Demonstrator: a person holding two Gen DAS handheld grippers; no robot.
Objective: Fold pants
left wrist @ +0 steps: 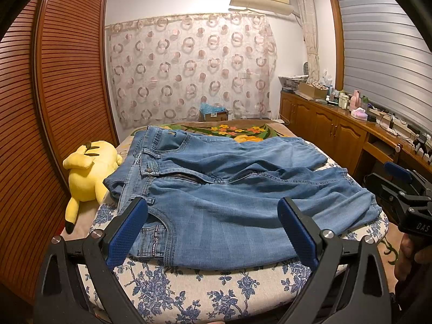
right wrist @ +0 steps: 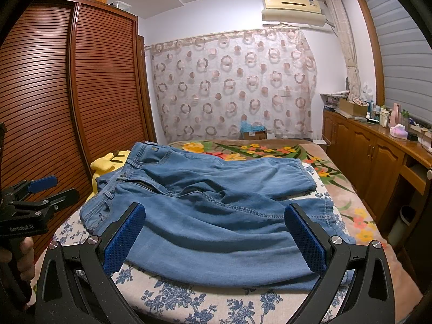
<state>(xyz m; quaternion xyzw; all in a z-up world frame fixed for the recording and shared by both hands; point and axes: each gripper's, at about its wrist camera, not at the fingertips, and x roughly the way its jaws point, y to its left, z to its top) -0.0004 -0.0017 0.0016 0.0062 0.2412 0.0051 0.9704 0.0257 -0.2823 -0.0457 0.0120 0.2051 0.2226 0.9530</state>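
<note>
pants on bed | plush left | cabinets right

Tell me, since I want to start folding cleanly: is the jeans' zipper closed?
No: in the left wrist view the jeans lie flat with the zipper gaping open below the waistband button.

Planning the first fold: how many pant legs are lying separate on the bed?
2. The near leg lies along the bed's front edge by both open grippers; the far leg angles away behind it. Neither is folded yet.
</note>
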